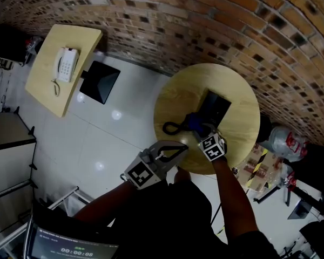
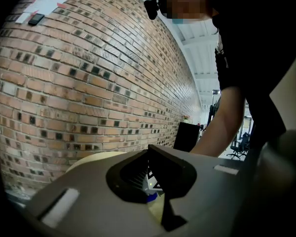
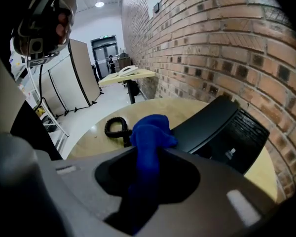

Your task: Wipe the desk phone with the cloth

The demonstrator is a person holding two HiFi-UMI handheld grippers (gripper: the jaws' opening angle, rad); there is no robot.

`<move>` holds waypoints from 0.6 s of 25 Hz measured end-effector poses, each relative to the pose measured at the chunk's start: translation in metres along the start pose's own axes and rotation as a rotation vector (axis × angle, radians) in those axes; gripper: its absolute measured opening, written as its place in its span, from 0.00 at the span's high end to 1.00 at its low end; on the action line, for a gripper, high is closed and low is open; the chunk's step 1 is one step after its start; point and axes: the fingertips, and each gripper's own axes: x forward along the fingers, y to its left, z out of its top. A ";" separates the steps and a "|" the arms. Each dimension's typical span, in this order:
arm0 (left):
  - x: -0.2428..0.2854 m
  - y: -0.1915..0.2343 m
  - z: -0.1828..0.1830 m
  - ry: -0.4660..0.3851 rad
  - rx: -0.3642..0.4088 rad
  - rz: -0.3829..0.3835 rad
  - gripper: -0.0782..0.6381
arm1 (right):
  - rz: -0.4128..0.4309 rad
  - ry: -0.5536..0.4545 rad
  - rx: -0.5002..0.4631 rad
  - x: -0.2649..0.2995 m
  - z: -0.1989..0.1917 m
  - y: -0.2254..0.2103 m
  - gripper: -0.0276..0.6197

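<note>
With right tongs (image 3: pixel 148 154) pinching the crumpled blue cloth (image 3: pixel 150 131) and left tongs (image 2: pixel 157 184) pressed together, we may shove the unbraced black desk phone (image 3: pixel 222 127) just ahead.

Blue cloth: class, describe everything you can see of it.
The blue cloth is soft fabric, bunched into folds. The right gripper is shut on it, with a wad sticking out beyond the jaws. It is over the round wooden table, beside the black desk phone and its coiled cord; contact with them is unclear.
</note>
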 end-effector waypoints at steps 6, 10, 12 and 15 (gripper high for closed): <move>0.011 -0.006 -0.001 0.004 0.005 -0.024 0.89 | -0.003 -0.002 -0.030 -0.006 -0.006 0.005 0.81; 0.019 -0.013 0.000 0.006 0.024 -0.048 0.89 | -0.074 -0.056 0.014 -0.032 0.000 -0.023 0.80; 0.025 -0.018 0.001 0.010 0.026 -0.064 0.89 | -0.115 -0.093 0.056 -0.050 0.000 -0.043 0.80; 0.037 -0.026 0.006 0.007 0.032 -0.093 0.89 | -0.187 -0.116 0.106 -0.079 -0.012 -0.079 0.80</move>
